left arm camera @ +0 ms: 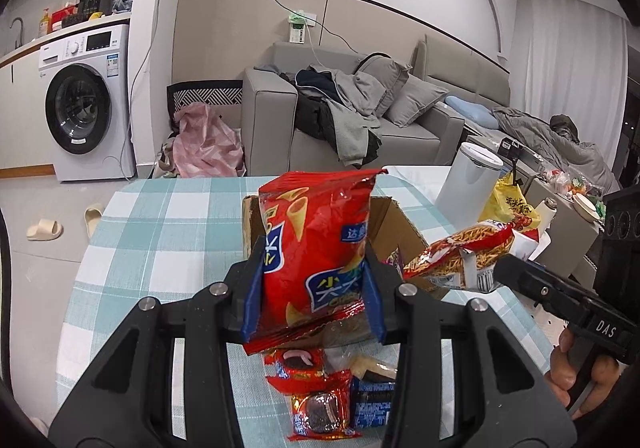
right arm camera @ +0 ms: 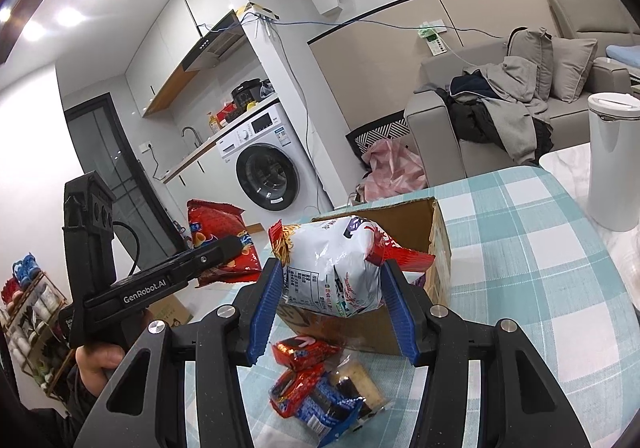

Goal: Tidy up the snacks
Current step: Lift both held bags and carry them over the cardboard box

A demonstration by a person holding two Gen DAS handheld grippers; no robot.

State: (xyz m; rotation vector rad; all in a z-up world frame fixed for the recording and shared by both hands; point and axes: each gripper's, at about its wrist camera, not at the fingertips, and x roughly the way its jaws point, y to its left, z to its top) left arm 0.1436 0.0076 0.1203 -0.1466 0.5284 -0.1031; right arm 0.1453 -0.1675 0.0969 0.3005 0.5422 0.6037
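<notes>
Checked teal-and-white cloth covers the counter [left arm camera: 160,232], which fills the lower half of both wrist views, with a grey sofa [left arm camera: 360,127] heaped with clothes behind it and a white washing machine [left arm camera: 86,103] at the left of the left wrist view. An open cardboard box [right arm camera: 438,248] is seen near the middle of the counter. In the left wrist view the left gripper [left arm camera: 314,300] is clamped on a red bag of cone-shaped corn snacks [left arm camera: 316,240], which is held upright at the centre of the frame, in front of the box; the blue pads are pressed against both sides of the bag. In the right wrist view the right gripper [right arm camera: 332,308] is closed on a white and red bag of stick snacks [right arm camera: 336,268], which is held tilted in front of the box, above the counter. Below both bags, at the lower centre of each view, a small pile of packets is left on the cloth: red cookie packets [left arm camera: 320,408], a blue packet [left arm camera: 372,404] and a clear-wrapped pastry [right arm camera: 360,384]. A white lidded bin [left arm camera: 468,183] is seen at the right, beyond the counter's edge. A hand [left arm camera: 576,372] is visible at the lower right of the left wrist view, wrapped around the right gripper's handle.
</notes>
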